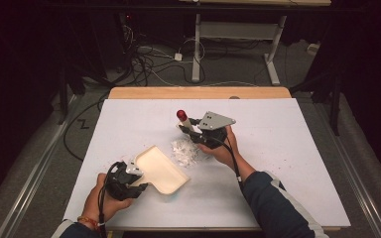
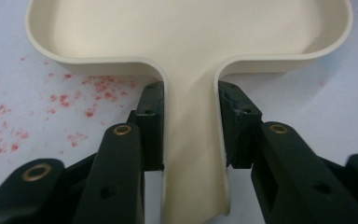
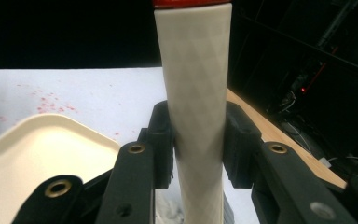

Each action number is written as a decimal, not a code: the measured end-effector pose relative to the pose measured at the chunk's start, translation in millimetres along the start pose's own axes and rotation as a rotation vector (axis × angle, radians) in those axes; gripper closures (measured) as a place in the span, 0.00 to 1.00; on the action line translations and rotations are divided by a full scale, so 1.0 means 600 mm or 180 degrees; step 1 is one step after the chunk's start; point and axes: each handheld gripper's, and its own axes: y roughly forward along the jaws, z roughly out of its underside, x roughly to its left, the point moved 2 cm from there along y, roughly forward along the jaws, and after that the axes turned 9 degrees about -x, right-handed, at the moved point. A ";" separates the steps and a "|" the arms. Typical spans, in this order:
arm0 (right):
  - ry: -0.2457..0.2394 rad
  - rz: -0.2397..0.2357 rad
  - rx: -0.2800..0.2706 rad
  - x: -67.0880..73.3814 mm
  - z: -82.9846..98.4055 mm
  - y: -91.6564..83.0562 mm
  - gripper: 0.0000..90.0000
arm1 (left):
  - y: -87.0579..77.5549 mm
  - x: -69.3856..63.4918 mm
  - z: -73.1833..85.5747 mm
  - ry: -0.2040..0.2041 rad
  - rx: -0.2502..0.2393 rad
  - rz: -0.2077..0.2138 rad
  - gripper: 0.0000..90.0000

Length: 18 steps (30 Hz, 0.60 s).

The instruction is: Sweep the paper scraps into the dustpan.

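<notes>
On the counter (image 1: 287, 163): sweeping scraps.
Left claw (image 1: 138, 179) grips the dustpan (image 1: 161, 170) handle; right claw (image 1: 189, 127) clamps the brush (image 1: 184, 121) over paper scraps (image 1: 184, 151).

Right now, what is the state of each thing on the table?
Dustpan: flat on table, handle clamped by left claw.
Brush: upright, slightly tilted, handle clamped by right claw.
White scraps: heaped between brush and dustpan.
Table: speckled red.
</notes>
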 end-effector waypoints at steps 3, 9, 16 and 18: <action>0.0033 -0.0058 -0.0057 0.007 -0.002 -0.001 0.77 | 0.004 0.000 -0.003 -0.0015 0.0012 0.0009 0.71; 0.0144 -0.0022 -0.0201 0.017 0.001 -0.002 0.76 | 0.012 -0.001 -0.010 -0.0010 0.0012 0.0015 0.71; 0.0200 -0.0150 -0.0260 0.033 -0.007 -0.007 0.77 | 0.029 -0.003 -0.022 0.0026 0.0062 0.0047 0.70; 0.0193 -0.0180 -0.0256 0.038 -0.009 -0.007 0.77 | 0.031 -0.003 -0.024 0.0028 0.0070 0.0047 0.70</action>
